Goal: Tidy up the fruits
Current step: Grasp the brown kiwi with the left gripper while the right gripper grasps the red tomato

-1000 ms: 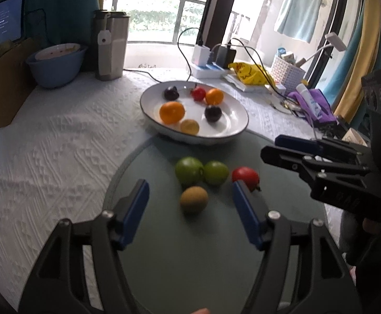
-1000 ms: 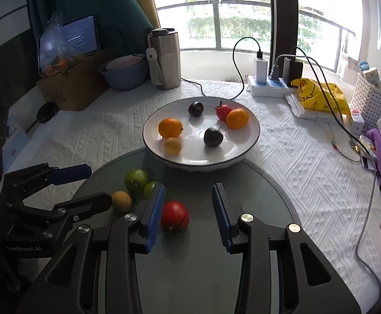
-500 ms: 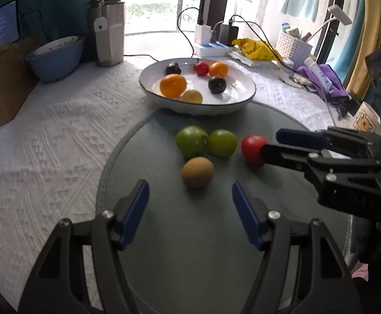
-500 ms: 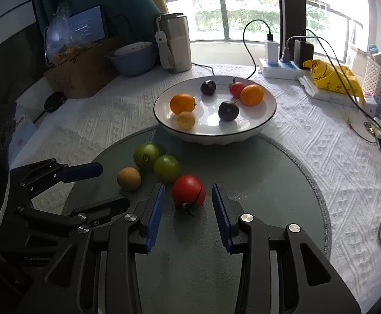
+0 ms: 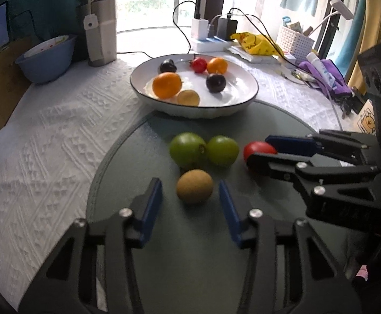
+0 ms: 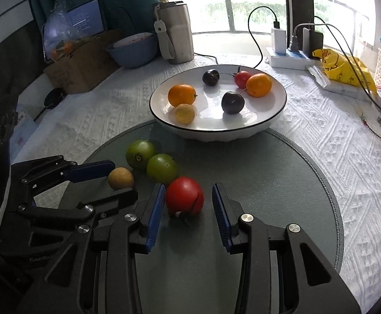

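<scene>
While lying loose on the grey mat [image 5: 164,248] at the white plate's [image 5: 242,102] six o'clock: brown fruit [image 5: 194,186] between the closing left tool [image 5: 190,204], untouched; red tomato [image 6: 184,195] between the spread right tool [image 6: 187,204], left pad touching. Probably light, smooth, bruisable; best pinched gently across the widest middle.

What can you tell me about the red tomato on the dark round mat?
The red tomato is round, smooth and shiny, with a dark crease down one side and a dried stem poking out underneath. It sits on the grey mat, close to a green fruit. The right gripper has its blue jaws on either side of it: the left one seems to touch it, the other stands clear.
</scene>
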A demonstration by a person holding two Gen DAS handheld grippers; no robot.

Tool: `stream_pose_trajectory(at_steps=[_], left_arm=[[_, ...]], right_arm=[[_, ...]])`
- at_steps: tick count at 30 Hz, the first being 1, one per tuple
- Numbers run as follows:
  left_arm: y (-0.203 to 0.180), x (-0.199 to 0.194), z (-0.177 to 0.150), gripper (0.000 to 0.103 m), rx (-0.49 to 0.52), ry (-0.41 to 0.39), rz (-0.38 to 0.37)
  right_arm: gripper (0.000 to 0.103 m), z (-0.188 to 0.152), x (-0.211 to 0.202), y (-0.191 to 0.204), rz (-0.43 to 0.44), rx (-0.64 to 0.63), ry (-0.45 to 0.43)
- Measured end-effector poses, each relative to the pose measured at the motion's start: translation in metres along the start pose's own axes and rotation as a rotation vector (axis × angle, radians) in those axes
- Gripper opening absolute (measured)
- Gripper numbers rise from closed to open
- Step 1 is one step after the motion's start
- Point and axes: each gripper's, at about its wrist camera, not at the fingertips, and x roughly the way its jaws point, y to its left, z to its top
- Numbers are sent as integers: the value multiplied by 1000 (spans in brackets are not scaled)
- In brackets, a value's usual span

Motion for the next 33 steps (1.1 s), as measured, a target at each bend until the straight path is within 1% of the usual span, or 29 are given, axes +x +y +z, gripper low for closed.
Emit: stream_pose_trajectory(at_steps=[2, 4, 6, 8, 9, 10, 21, 33], left_arm=[[-1, 1, 1, 38, 3, 0, -5], [-1, 1, 2, 31, 7, 0, -10], [-1, 1, 2, 29, 5, -1, -15], [-1, 1, 2, 29, 4, -2, -23], [-1, 1, 2, 29, 3, -3, -32], [-1, 0, 2, 29, 2, -4, -37], [-7, -15, 3, 29, 7, -42, -54], [-10, -31, 23, 29, 16, -96, -44]], right_arm=[[40, 0, 1, 0, 6, -4, 5], [40, 0, 5, 1, 13, -6, 17], [40, 0, 6, 2, 15, -12, 18], [40, 0, 6, 4, 18, -20, 20], [37, 0, 7, 4, 15, -23, 20], [32, 1, 7, 4, 13, -26, 23], [32, 3, -7, 6, -5, -44, -11], [32, 13, -28, -3, -33, -42, -63]])
